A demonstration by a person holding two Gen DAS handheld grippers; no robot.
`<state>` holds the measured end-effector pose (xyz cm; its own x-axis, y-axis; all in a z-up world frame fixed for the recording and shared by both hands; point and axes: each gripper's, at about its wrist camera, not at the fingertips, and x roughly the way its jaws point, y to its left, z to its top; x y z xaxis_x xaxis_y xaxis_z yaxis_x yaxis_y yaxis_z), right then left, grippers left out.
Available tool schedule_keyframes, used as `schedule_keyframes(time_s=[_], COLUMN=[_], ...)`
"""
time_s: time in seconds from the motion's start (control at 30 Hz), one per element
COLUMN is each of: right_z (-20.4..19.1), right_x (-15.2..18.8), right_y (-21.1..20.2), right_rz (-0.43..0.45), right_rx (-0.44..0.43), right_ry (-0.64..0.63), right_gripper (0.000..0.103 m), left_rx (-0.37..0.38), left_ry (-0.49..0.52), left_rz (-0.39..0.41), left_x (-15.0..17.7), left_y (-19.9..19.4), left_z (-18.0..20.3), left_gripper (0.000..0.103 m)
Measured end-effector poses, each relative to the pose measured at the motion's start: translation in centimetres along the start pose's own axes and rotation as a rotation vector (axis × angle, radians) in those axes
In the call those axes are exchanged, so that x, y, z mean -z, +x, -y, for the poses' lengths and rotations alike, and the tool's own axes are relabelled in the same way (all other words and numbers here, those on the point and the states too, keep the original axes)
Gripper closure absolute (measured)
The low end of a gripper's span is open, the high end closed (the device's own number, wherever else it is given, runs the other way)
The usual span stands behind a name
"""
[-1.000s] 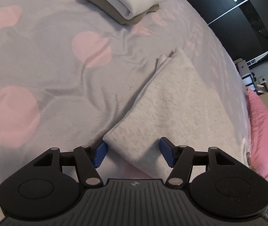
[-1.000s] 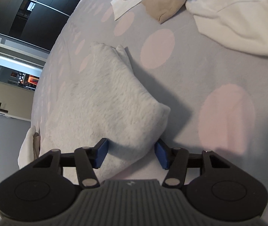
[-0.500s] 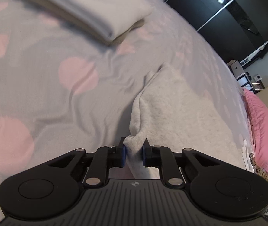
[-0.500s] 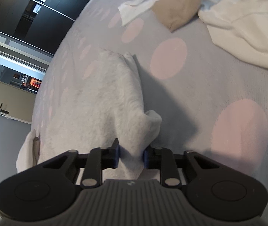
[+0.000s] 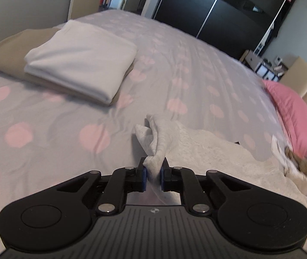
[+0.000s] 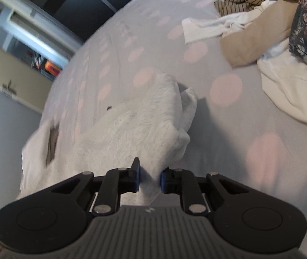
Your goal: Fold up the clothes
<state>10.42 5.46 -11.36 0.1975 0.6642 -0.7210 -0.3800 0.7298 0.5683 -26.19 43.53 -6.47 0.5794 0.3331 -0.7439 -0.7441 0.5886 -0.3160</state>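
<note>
A light grey fleecy garment (image 5: 196,149) lies on the bed, its near edge lifted off the cover. In the left wrist view my left gripper (image 5: 153,169) has one bunched corner between its blue pads, the jaws still closing on the cloth. The right wrist view shows the same garment (image 6: 131,133) rising in a ridge towards my right gripper (image 6: 150,173), whose jaws are also closing, with the other corner pinched between the pads. The garment's far part still rests on the bed.
The bed has a grey cover with pink dots (image 5: 45,118). A folded white piece (image 5: 82,64) sits on a folded beige one (image 5: 4,54) at the far left. A pink pillow (image 5: 293,116) and a heap of unfolded clothes (image 6: 272,32) lie to the right. Dark wardrobe doors (image 5: 218,6) stand behind.
Both grippers went from open around the garment's near corners to pinching them. Both have then risen, lifting the near edge off the bed and bringing more of the room into view.
</note>
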Motion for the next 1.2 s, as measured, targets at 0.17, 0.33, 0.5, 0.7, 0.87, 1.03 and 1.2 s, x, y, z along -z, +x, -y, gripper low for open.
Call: schedule_keyframes(time_s=[0.17,0.33,0.5,0.7,0.87,1.03,1.2], right_z=[0.3,1.2,2.1,2.9,3.0,3.1,0.5], right_x=[5.1,9.1,12.0,13.1,13.6,14.1,15.8], right_y=[-2.1,-2.4,-0.6,2.1,2.6,1.4,-0.1], right_rz=[-0.073,-0.123,-0.167,-0.215,-0.222,-0.211,-0.157], right_rx=[0.022,0.056,0.126,0.188,0.204,0.220,0.323], right_ry=[-0.064,-0.095,-0.125,-0.169,-0.200,-0.233,-0.456], right_gripper=[0.084,0.084,0.084,0.081,0.074,0.042,0.040], left_rx=[-0.010,-0.048,-0.120,-0.238,-0.273,-0.267,-0.218], left_ry=[0.001,0.018,0.044,0.208,0.242,0.242,0.238], left_rz=[-0.040,-0.080,-0.156,-0.219,-0.250,-0.198,-0.099], left_x=[2.7,5.5,7.6,9.9,10.8,10.9,10.6], left_y=[-3.1,-4.1,-1.5,1.4,2.6,0.7,-1.9], left_z=[-1.8,-3.4,-4.5,-3.7,-3.8,-3.6,-3.0], left_gripper=[0.094,0.094,0.094,0.093,0.088,0.078,0.074])
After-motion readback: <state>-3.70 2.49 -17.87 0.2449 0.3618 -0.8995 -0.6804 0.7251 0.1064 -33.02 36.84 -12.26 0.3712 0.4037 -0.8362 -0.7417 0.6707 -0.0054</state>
